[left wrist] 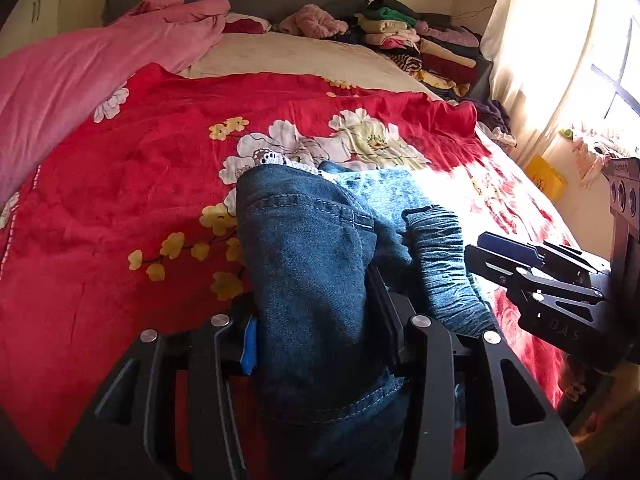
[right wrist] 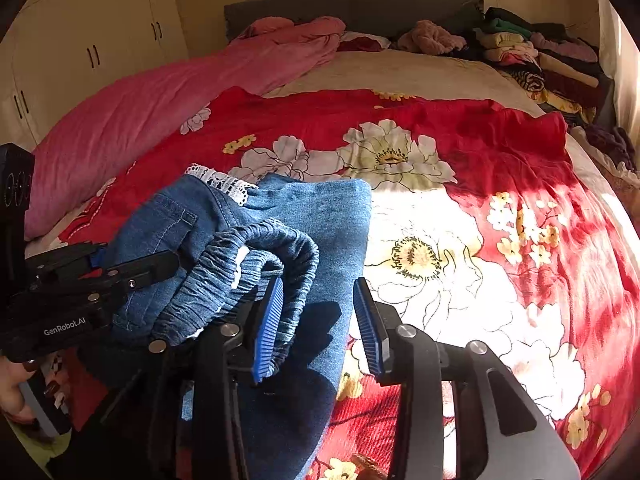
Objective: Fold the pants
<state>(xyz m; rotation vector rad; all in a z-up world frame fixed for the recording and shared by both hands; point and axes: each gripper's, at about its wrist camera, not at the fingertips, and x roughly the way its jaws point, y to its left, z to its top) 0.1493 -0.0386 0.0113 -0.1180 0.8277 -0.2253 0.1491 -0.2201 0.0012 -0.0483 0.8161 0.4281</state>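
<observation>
Bunching between the left claw (left wrist: 320, 320) fingers — jeans (left wrist: 312, 248) (right claw (right wrist: 320, 324) agape).

"GenRobot.AI" reads in white on the black body of the left gripper (right wrist: 80, 280), down at the near left of the right wrist view. In the left wrist view, raised letters on the right gripper (left wrist: 508, 256) sit upside down, too unclear to read.

Mounted on each gripper, angled down close over the bed (left wrist: 120, 200); both facing the headboard (right wrist: 360, 4); pants (left wrist: 312, 264) shared.
</observation>
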